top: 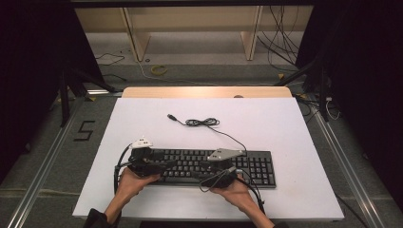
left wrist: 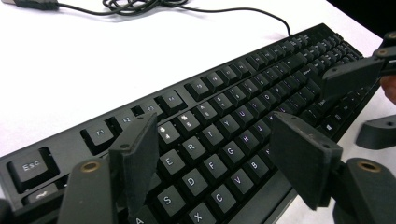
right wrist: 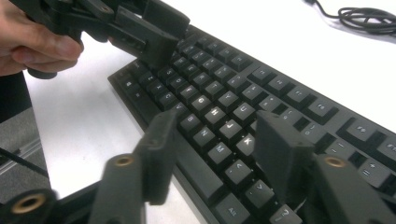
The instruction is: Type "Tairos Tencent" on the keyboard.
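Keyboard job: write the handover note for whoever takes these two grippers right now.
Left gripper: jaws open over the keyboard's letter keys near its left end, nothing between them.
Right gripper: jaws open above the keys further right, nothing held.
The keyboard lies flat on the white table, near the front edge. Its cable trails toward the back, loosely coiled, with the plug lying free.
Done: cannot tell from this moment alone.
Left: likely gripping or pressing the keyboard. Neither gripper has hold of it yet.

The flat black plastic keyboard (left wrist: 243, 121) runs off the bottom edge in both gripper views (the nearest keys' legends blur), and the left tongs (left wrist: 219, 154) cover several keys.
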